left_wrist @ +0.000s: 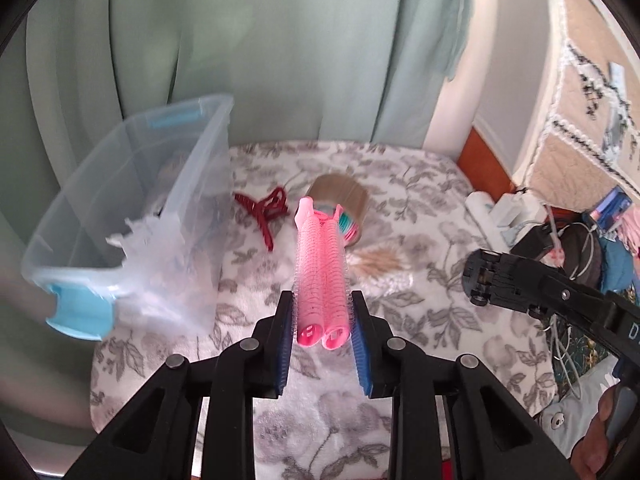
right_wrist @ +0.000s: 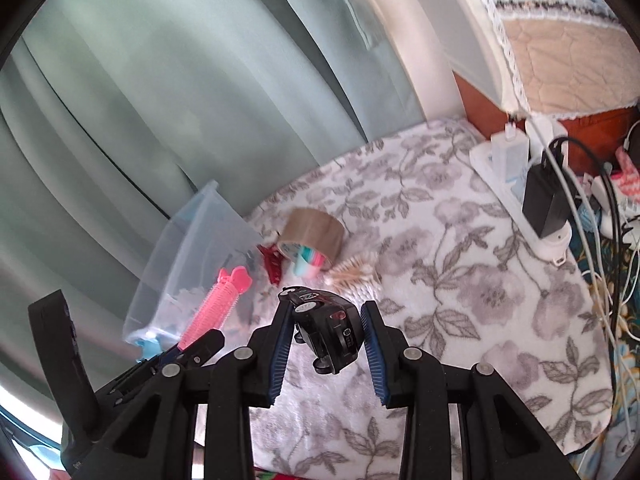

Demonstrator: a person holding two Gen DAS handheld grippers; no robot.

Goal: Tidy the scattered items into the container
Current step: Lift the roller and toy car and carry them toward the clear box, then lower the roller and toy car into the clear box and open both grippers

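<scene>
Pink hair roller (left_wrist: 322,276) sits clamped in left hand-held gripper (left_wrist: 322,320); right hand-held gripper (right_wrist: 326,338) pinches black toy car (right_wrist: 326,328).

The left gripper (left_wrist: 322,312) points forward and downward, its blue ribbed pads (left_wrist: 283,344) pressed against the near end of a pair of pink mesh hair rollers (left_wrist: 320,268). The right gripper (right_wrist: 326,320), tilted likewise, clamps a small black toy car (right_wrist: 326,328) between its blue pads (right_wrist: 280,348), above the surface.
</scene>
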